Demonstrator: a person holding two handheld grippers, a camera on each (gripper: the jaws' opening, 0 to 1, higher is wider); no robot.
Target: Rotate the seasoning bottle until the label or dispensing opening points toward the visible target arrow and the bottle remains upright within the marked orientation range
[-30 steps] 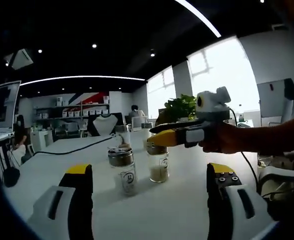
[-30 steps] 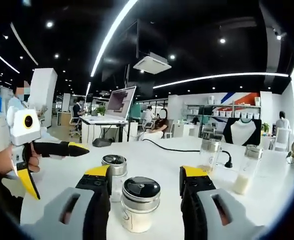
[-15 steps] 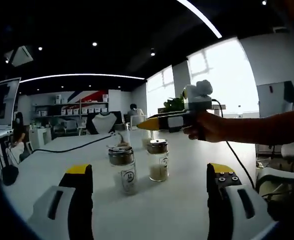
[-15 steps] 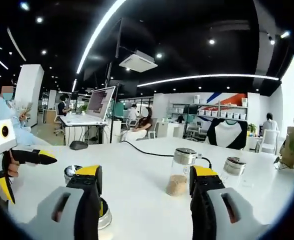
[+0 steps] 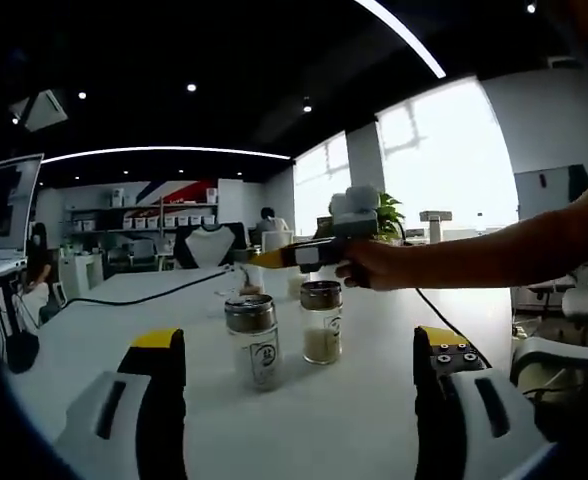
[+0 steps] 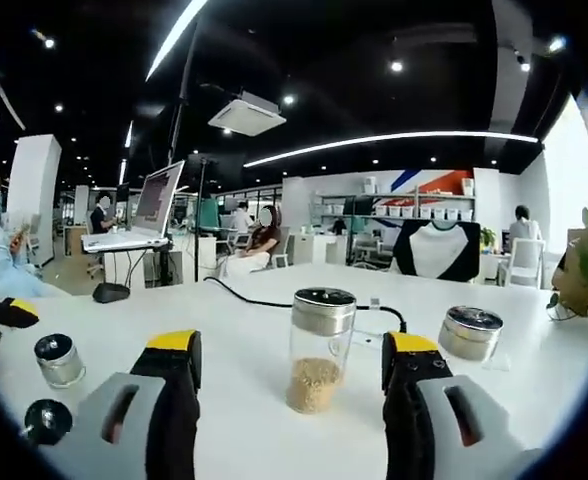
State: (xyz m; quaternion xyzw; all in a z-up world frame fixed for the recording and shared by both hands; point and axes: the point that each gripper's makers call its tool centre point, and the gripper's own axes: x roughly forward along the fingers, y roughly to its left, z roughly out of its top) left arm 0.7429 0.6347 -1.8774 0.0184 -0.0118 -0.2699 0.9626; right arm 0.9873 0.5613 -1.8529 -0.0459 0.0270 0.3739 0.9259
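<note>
Two metal-capped seasoning bottles stand upright on the white table: a labelled bottle and a bottle of pale seasoning. My left gripper is open, well short of them. A hand holds my right gripper over the table beyond these two bottles. In the right gripper view that gripper is open. A glass bottle of brown seasoning stands upright ahead, framed between its jaws and apart from them. Another capped bottle stands to its right.
Two small capped bottles and a yellow tip of the left gripper sit at the left edge. A black cable crosses the table behind. A person's forearm reaches in from the right. Desks, shelves and seated people lie far behind.
The right gripper has lifted away from the two near bottles and moved farther across the table; the brown-seasoning bottle now lies between its jaws. The left gripper has stayed put.
</note>
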